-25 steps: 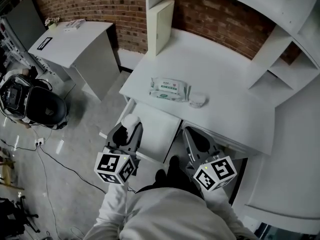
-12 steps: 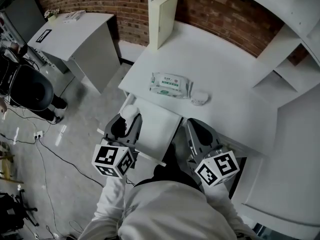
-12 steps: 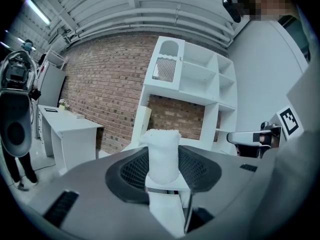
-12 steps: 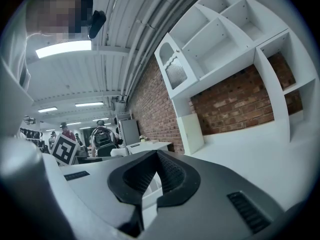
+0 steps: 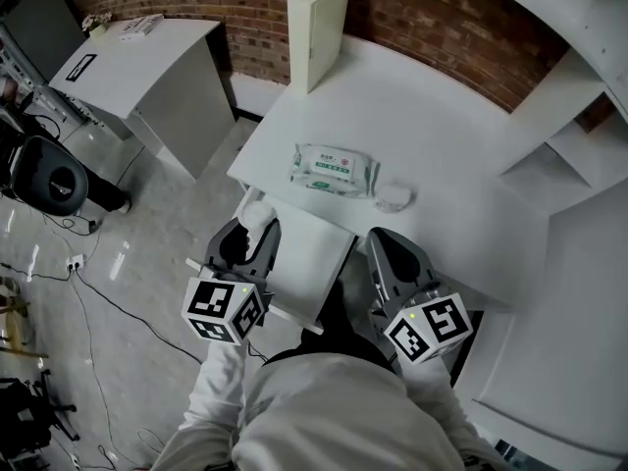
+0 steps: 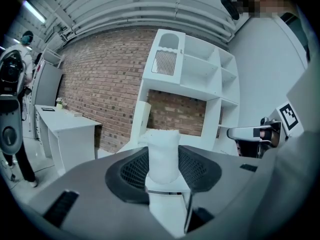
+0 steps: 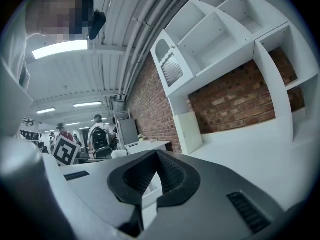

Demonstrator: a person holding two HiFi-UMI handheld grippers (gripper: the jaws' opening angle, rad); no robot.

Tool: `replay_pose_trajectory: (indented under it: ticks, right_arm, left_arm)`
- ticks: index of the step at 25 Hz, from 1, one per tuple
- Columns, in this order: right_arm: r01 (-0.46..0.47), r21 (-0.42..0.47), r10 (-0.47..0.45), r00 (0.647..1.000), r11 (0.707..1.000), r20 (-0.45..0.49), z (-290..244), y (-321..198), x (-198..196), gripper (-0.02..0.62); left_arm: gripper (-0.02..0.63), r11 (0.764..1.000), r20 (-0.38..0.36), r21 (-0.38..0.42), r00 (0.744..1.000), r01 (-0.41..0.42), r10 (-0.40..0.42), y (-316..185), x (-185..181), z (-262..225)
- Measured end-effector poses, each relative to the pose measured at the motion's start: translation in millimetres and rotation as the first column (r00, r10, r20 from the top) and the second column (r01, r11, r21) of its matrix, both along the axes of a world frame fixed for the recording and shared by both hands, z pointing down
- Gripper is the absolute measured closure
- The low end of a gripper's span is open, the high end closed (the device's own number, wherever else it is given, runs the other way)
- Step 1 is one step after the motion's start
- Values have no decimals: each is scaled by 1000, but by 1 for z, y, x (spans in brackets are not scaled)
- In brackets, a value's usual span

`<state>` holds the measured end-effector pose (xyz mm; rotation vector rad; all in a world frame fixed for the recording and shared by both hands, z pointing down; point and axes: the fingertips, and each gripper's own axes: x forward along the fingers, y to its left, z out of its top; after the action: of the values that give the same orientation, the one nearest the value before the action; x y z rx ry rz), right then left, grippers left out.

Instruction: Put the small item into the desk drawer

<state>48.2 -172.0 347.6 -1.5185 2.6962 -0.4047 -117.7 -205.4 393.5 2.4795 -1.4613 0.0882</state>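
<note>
A small white item (image 5: 257,212) sticks up between the jaws of my left gripper (image 5: 255,228), which is shut on it. In the left gripper view the item (image 6: 162,153) stands upright between the dark pads. It hangs over the left side of the open white drawer (image 5: 312,263) under the front edge of the white desk (image 5: 432,126). My right gripper (image 5: 383,241) is beside the drawer's right side, in front of the desk edge. Its jaws (image 7: 156,158) meet at the tips with nothing held.
On the desk lie a packet of wipes (image 5: 334,169) and a small round white container (image 5: 392,197). A tall white box (image 5: 319,27) stands at the back, white shelves (image 5: 574,116) at the right. A second white table (image 5: 147,67), a chair (image 5: 44,180) and floor cables are at the left.
Both grippers have edged forward toward the desk. The white item stays gripped in the left jaws and now sits nearer the desk edge, over the drawer's left side.
</note>
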Motion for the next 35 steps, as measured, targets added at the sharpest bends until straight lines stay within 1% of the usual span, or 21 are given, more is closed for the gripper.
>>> replay_pose_trajectory:
  ticks: [12, 16, 20, 25, 30, 35]
  right_arm:
    - [-10, -36, 11, 1000, 999, 3, 14, -23, 9, 569]
    - [-12, -47, 12, 1000, 999, 3, 17, -26, 11, 569]
    - [-16, -58, 16, 1000, 998, 3, 20, -29, 14, 568]
    - [-21, -68, 21, 1000, 997, 3, 24, -31, 17, 569]
    - [-26, -75, 26, 1000, 997, -1, 27, -32, 21, 569]
    - [-34, -88, 34, 999, 996, -1, 31, -34, 26, 568]
  left_arm:
    - [423, 995, 40, -92, 998, -39, 43, -24, 20, 41]
    - [423, 989, 26, -139, 998, -56, 60, -28, 27, 58]
    - [423, 978, 46, -190, 995, -80, 90, -32, 37, 82]
    - [423, 955, 74, -276, 989, -105, 130, -31, 46, 122]
    - [423, 920, 108, -372, 978, -125, 177, -28, 53, 164]
    - [423, 888, 162, -444, 964, -120, 211, -29, 58, 204]
